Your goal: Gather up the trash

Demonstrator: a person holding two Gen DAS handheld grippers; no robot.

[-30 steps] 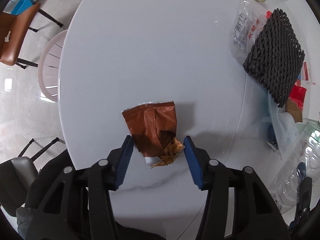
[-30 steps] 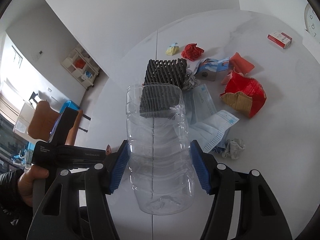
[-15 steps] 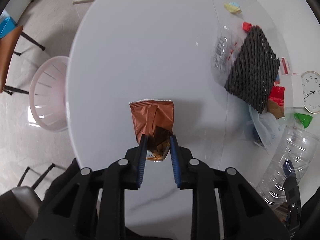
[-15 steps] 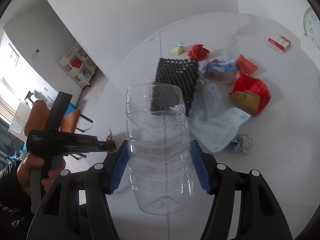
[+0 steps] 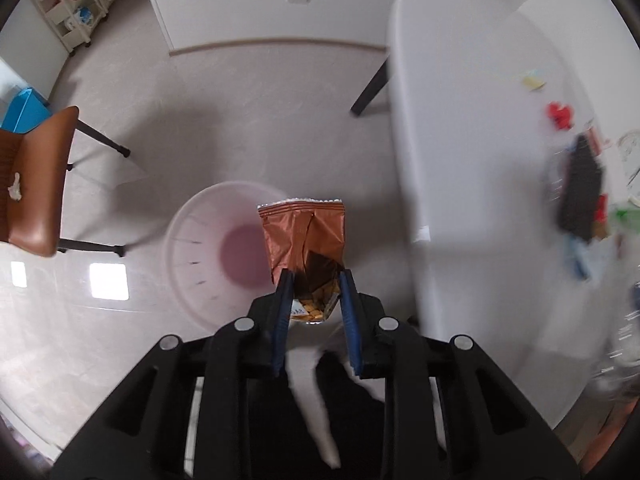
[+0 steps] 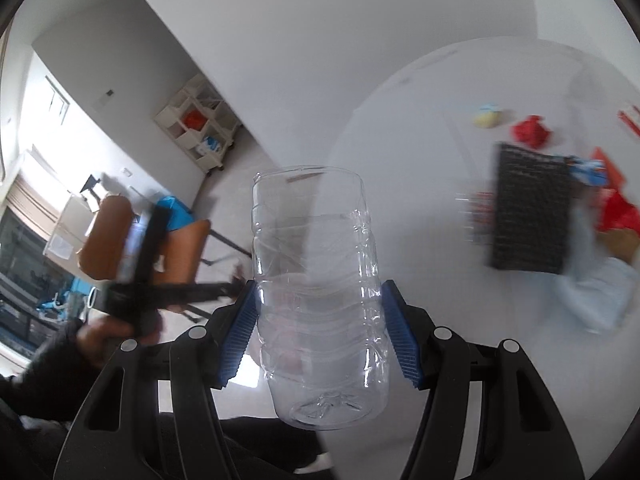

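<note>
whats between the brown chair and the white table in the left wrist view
In the left wrist view, the pale pink plastic waste basket stands on the floor there, with the copper-brown snack bag held over it by the left gripper.

— What's on the worktop [image 5: 472, 128]?

— Scattered trash, blurred in both views. A black mesh pad [image 6: 530, 216] lies flat, with a yellow scrap [image 6: 489, 117] and a crumpled red wrapper [image 6: 532, 131] beyond it, apart from one another. Red packaging [image 6: 618, 210] and pale blue plastic [image 6: 600, 296] crowd the pad's far side.

— And the floor [image 5: 248, 120]?

— A pale round bin [image 5: 200, 248] stands on it beside the worktop. A brown chair [image 5: 32, 184] stands farther off, a white shelf unit [image 5: 76, 4] against the wall.
</note>
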